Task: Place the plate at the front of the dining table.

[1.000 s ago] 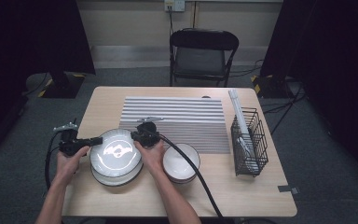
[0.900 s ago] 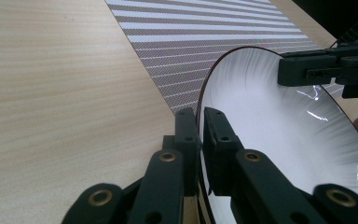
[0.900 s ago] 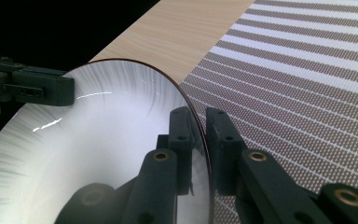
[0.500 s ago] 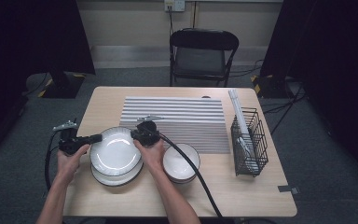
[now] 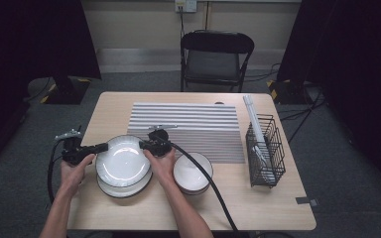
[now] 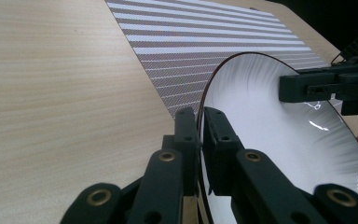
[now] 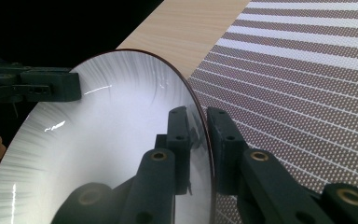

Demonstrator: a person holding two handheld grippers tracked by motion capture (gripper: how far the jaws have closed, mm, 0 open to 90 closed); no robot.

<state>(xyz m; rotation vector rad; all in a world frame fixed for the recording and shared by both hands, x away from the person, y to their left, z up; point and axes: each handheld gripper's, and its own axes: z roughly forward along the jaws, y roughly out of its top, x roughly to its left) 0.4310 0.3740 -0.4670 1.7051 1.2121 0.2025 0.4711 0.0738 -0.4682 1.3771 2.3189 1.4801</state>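
Observation:
A white plate [image 5: 123, 161] with a thin dark rim is held between both grippers, just above a second plate [image 5: 125, 191] that lies on the table. My left gripper [image 5: 105, 147] is shut on the upper plate's left rim, and its jaws [image 6: 200, 126] pinch the edge of that plate [image 6: 270, 121]. From the right side, my right gripper [image 5: 143, 145] is shut on the opposite rim, its jaws [image 7: 198, 119] clamping the plate [image 7: 112, 121]. Each gripper view shows the other gripper across the plate: the right gripper [image 6: 307, 86] and the left gripper [image 7: 51, 86].
A white bowl [image 5: 192, 172] sits just right of my right hand. A striped mat [image 5: 186, 130] covers the table's middle behind the plates. A black wire rack [image 5: 265, 151] with a white piece standing in it is at the right. A folding chair [image 5: 216, 59] stands beyond the table.

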